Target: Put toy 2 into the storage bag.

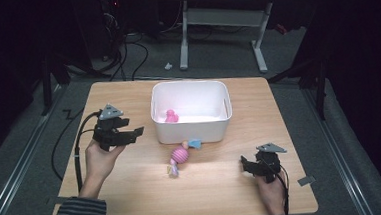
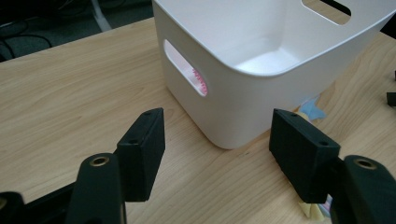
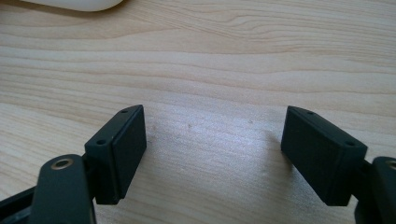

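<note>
both tongs are held released: left tongs (image 1: 139,131) beside the white tub (image 1: 192,132), right tongs (image 1: 243,162) well apart from it.

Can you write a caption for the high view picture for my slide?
Pink striped toy lies on wooden table before white plastic bin; open hand-held grippers wait left and right.

The place looks like a lab or test room set up for recording. A small square light-wood worktop (image 1: 134,201) stands alone on grey carpet (image 1: 25,147), lit from above while the surroundings stay dark. At twelve o'clock stands a white-legged metal desk frame (image 1: 223,20); at eleven o'clock, loose black cables (image 1: 120,56) lie tangled on the floor. Metal floor rails (image 1: 13,183) run along both sides.
</note>
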